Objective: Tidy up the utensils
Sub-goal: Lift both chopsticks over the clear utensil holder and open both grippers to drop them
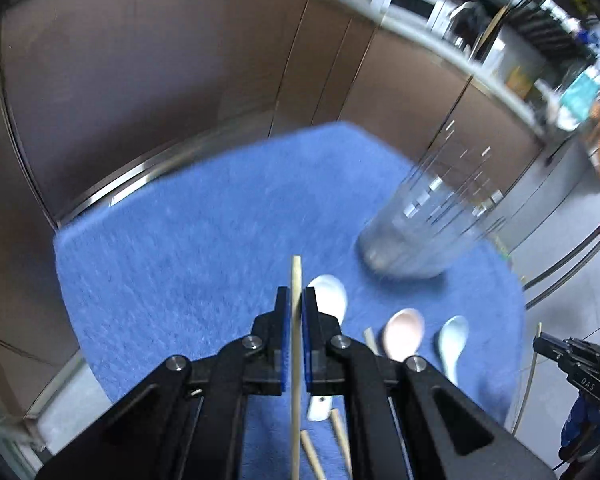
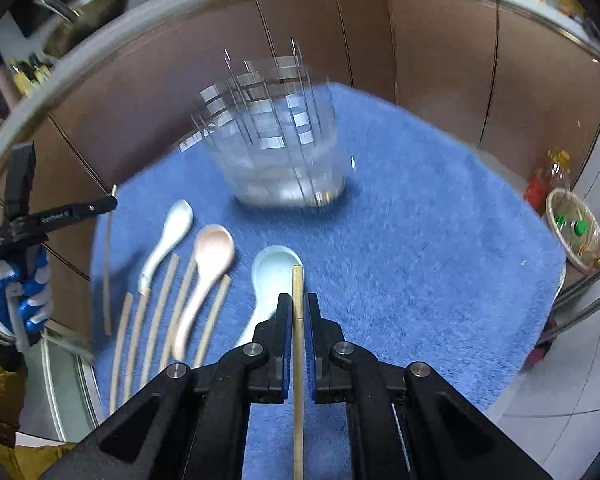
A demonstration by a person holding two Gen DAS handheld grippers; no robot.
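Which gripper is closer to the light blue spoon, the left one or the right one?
Right. The right gripper holds a chopstick directly over the light blue spoon. The left gripper is farther to the side, beyond the pink spoon.

Home kitchen: brown cabinet fronts (image 2: 440, 60) under grey counter (image 1: 428, 36), microwave (image 1: 416, 0), sink (image 2: 88, 8).

Fuzzy blue cloth mat (image 2: 400, 240), glossy ceramic spoons (image 2: 214, 252), matt wooden chopsticks (image 2: 156, 316), clear holder (image 2: 276, 152).
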